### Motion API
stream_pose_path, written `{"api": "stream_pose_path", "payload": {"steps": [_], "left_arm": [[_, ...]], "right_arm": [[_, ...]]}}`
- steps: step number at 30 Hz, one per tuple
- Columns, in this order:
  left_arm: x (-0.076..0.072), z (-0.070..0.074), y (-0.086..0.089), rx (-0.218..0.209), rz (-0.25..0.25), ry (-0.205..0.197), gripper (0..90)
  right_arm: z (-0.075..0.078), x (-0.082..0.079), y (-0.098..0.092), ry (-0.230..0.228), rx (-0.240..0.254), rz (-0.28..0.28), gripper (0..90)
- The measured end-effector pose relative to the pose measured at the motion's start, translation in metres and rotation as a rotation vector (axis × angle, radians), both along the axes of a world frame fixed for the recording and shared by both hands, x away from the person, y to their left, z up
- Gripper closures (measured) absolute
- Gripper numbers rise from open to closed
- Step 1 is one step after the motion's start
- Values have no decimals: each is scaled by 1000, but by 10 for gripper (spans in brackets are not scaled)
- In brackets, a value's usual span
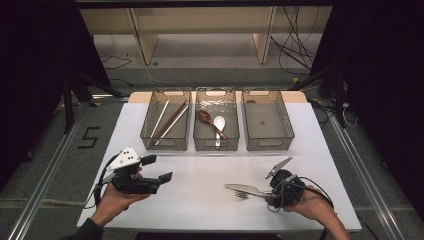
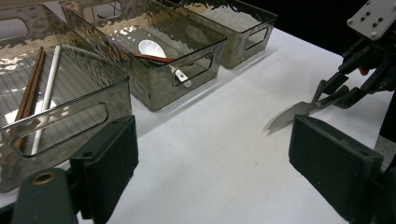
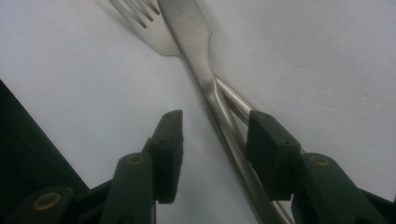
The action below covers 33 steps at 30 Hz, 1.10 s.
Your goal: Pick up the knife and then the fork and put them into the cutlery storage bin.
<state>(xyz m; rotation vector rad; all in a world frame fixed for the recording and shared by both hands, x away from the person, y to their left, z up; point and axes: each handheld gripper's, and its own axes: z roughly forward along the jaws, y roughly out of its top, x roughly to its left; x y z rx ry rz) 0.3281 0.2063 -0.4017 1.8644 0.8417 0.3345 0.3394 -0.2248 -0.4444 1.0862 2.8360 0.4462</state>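
High view, left to right: the left tongs are hovering just above the white tabletop at lower left, jaws spread wide with nothing between them, seemingly waiting in reserve while the other hand does the work. Along the far edge of the tabletop, across the centre of the frame, three clear bins are standing side by side, apparently set up for sorting cutlery by kind. The left bin is holding brown and white chopsticks lying lengthwise; the middle bin is holding a brown spoon crossed beside a white spoon; the right bin is holding nothing, which suggests it is being kept for the metal pieces. At lower right, a knife and a fork are lying together flat on the tabletop, their handles pointing toward the right tongs. In the right gripper view the knife is crossing over the fork, and both handles are running down between the two jaws, which are standing partly open around them. One pad is sitting right against the handles while the other is well clear, so the grip is not yet made. The low, flat approach looks chosen to pinch the thin handles from the sides.
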Motion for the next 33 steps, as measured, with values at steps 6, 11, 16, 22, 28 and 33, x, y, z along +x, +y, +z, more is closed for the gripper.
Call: {"api": "stream_pose_path", "payload": {"steps": [6,11,16,22,28,33], "left_arm": [[0,0,-1,2,-3,-1,150],[0,-1,-2,3,-5,2,150],[0,-1,-1,1,-4,1,150],[0,-1,-2,4,-4,0,150],[0,-1,-2,10,-6,0,150],[0,-1,-2,11,-6,0,150]], "right_arm": [[-1,2,1,-8,-20,12,627],[-6,3,7,-14,-84,36,632],[-9,3,11,-13,-121,57,687],[-10,3,15,-9,-154,75,727],[-9,3,19,-6,-182,102,750],[-9,3,22,7,-200,124,800]]}}
